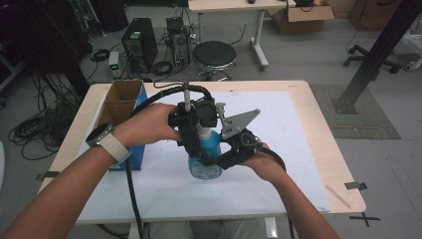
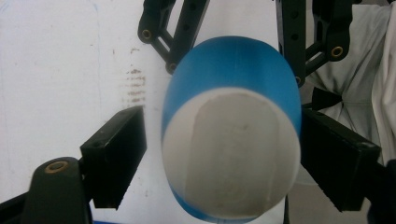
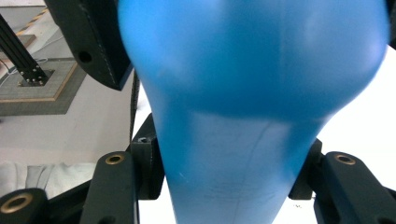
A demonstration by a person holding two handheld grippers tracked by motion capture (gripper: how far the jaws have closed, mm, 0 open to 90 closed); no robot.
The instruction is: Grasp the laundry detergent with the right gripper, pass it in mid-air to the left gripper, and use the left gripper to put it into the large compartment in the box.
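Blue bottle (image 1: 205,149): upright over the white sheet (image 1: 278,149) on the table (image 1: 323,144), held between both grippers.

Right gripper (image 1: 215,160): jaws closed on the bottle's narrow lower body, one jaw pressed to each side in the right gripper view (image 3: 233,154).

Left gripper (image 1: 191,144): comes at the bottle's white top from above. In the left gripper view the white cap (image 2: 231,154) sits between the jaws; the right-hand pad touches it, the left-hand pad stands apart, so the jaws are spread.

Cardboard box (image 1: 119,104): near the left hand (image 1: 149,124), well apart from the jaws.
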